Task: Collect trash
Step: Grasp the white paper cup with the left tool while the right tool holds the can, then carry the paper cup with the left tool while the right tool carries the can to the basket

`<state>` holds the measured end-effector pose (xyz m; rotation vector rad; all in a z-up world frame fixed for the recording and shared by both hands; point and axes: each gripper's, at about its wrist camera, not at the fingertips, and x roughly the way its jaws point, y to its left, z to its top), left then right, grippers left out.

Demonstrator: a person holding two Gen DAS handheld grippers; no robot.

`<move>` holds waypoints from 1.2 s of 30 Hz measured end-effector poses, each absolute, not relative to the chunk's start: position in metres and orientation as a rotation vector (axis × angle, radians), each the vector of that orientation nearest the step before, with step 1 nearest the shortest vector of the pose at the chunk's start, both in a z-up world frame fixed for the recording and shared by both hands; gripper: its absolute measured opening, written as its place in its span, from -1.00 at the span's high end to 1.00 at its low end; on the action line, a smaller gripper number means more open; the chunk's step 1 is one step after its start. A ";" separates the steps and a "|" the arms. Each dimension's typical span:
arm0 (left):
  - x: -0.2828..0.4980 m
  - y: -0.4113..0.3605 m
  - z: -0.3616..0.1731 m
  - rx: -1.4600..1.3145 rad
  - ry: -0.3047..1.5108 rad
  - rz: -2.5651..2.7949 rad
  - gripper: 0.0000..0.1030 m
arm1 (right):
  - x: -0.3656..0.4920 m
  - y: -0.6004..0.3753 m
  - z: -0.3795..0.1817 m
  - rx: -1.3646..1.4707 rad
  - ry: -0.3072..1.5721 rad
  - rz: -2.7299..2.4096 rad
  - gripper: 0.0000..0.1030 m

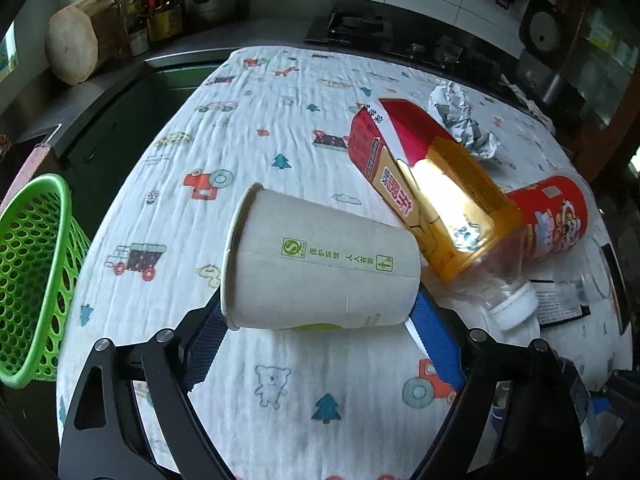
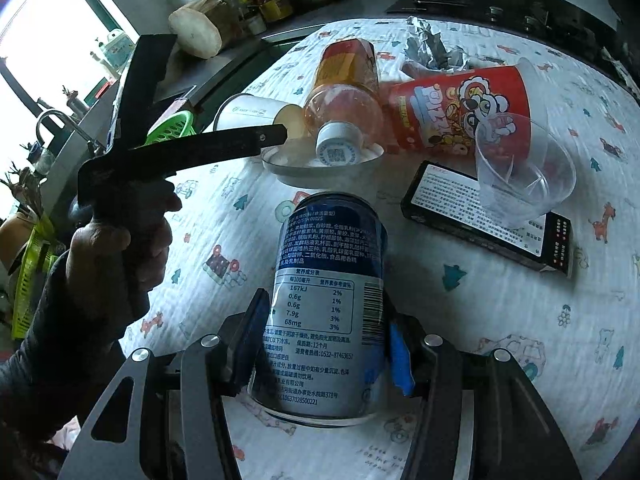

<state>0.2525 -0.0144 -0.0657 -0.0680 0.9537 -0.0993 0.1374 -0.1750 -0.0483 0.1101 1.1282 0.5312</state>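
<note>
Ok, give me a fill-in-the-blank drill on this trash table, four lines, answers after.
1. The right claw is shut on a blue ____.
2. The paper cup between the left claw's pads lies on its ____.
3. The basket at the table edge is ____ in colour.
4. The clear plastic cup rests on a ____ box.

Answers: can; side; green; black

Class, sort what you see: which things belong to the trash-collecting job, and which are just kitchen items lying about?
Job: paper cup, blue can, red carton, yellow bottle, red snack tub, crumpled foil, clear plastic cup, black box, green basket.
Lying about: wooden block, oil bottles, pot, stove.
</note>
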 end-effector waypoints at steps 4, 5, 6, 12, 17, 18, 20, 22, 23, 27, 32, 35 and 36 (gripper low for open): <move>0.242 -0.004 -0.054 -0.071 0.923 -0.096 -0.64 | 0.134 -0.169 -0.046 0.112 1.123 0.542 -0.01; 0.240 -0.001 -0.051 -0.071 0.918 -0.093 -0.64 | 0.134 -0.166 -0.044 0.110 1.121 0.545 -0.01; 0.238 0.002 -0.049 -0.073 0.914 -0.090 -0.64 | 0.133 -0.164 -0.043 0.109 1.118 0.548 -0.01; 0.219 0.032 -0.030 -0.075 0.874 -0.050 -0.64 | 0.131 -0.146 -0.036 0.107 1.100 0.586 -0.01; 0.202 0.072 -0.016 -0.093 0.841 0.013 -0.64 | 0.135 -0.121 -0.033 0.100 1.093 0.625 -0.01; 0.198 0.083 -0.014 -0.093 0.834 0.037 -0.64 | 0.135 -0.116 -0.032 0.099 1.093 0.633 -0.01; 0.194 0.100 -0.011 -0.099 0.828 0.069 -0.64 | 0.137 -0.105 -0.030 0.093 1.090 0.650 -0.01; 0.190 0.122 -0.009 -0.114 0.823 0.108 -0.64 | 0.139 -0.092 -0.029 0.087 1.086 0.667 -0.01; 0.188 0.131 -0.009 -0.120 0.823 0.127 -0.64 | 0.140 -0.085 -0.028 0.086 1.084 0.675 -0.01; 0.185 0.170 -0.013 -0.121 0.827 0.214 -0.64 | 0.148 -0.060 -0.025 0.081 1.083 0.699 -0.01; 0.185 0.222 -0.026 -0.158 0.858 0.304 -0.64 | 0.157 -0.026 -0.020 0.070 1.084 0.727 -0.01; 0.185 0.249 -0.035 -0.184 0.878 0.338 -0.64 | 0.164 -0.006 -0.019 0.069 1.084 0.745 -0.01; 0.185 0.254 -0.038 -0.190 0.883 0.345 -0.64 | 0.166 -0.001 -0.018 0.069 1.084 0.750 -0.01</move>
